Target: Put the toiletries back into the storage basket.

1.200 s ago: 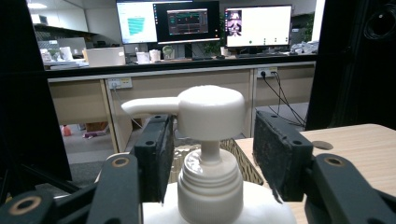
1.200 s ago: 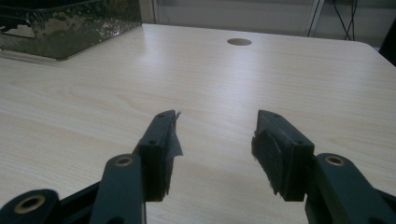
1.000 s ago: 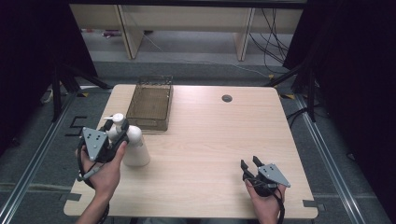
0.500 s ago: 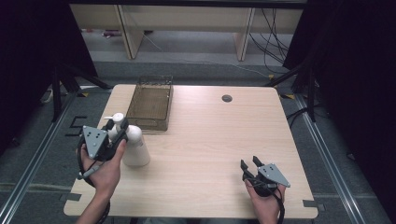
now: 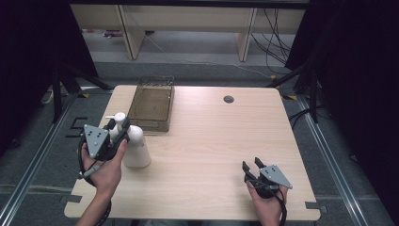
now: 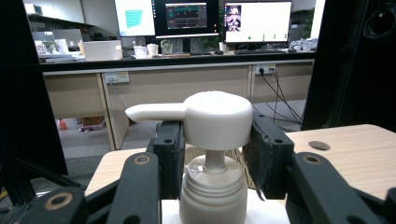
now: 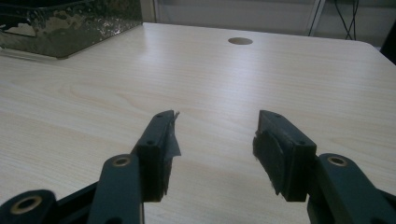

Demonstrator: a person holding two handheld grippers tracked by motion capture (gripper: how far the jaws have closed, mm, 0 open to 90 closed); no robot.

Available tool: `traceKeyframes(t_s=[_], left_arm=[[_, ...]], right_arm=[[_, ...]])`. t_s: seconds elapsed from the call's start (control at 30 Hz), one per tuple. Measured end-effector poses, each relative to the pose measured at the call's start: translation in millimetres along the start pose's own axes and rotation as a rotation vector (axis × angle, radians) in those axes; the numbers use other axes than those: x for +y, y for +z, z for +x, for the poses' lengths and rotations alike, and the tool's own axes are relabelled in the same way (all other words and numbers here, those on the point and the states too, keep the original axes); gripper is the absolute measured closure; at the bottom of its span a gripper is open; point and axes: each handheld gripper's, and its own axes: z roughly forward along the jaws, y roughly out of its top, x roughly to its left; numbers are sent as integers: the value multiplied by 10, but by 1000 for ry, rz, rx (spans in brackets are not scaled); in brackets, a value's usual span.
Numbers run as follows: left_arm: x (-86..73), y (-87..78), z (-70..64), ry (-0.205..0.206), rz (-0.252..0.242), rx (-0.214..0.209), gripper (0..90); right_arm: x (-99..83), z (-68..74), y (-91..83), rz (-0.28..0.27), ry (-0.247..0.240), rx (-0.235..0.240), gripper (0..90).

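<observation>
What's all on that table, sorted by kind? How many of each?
White pump bottle: 1, upright at the table's left, its pump head between the left gripper's jaws
Dark wire mesh basket: 1, beyond the bottle
Handheld grippers: 2, the right gripper open near the front right
Total: 4

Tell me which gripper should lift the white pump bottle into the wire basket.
Left. The left gripper has its fingers around the white plastic pump bottle, beside the dark wire-mesh basket. The right gripper is open, far across the table.
</observation>
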Motion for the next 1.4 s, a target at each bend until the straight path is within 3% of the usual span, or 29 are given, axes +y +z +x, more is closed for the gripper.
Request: traceKeyframes(t_s=[0.1, 0.27, 0.3, 0.53, 0.57, 0.77, 0.97, 1.4], left_arm=[[37, 9, 3, 3, -3, -6, 594], [81, 35, -2, 3, -11, -14, 594], [90, 41, 0, 2, -12, -13, 594], [157, 69, 9, -4, -17, -18, 594], [167, 73, 10, -5, -18, -19, 594], [221, 109, 19, -9, -25, -18, 595], [269, 141, 32, -1, -25, -18, 595], [362, 212, 56, -11, -25, -18, 595]], right_arm=[[3, -18, 9, -9, -28, -1, 482], [1, -10, 8, -5, -17, 5, 482], [3, -23, 10, -11, -37, -3, 482], [0, -23, 17, -20, -41, -1, 481], [-5, -2, 25, -17, -8, 17, 481], [4, -24, 12, -15, -42, -2, 481], [2, 2, 9, -8, -7, 5, 480], [1, 7, 18, -12, -10, 7, 480]])
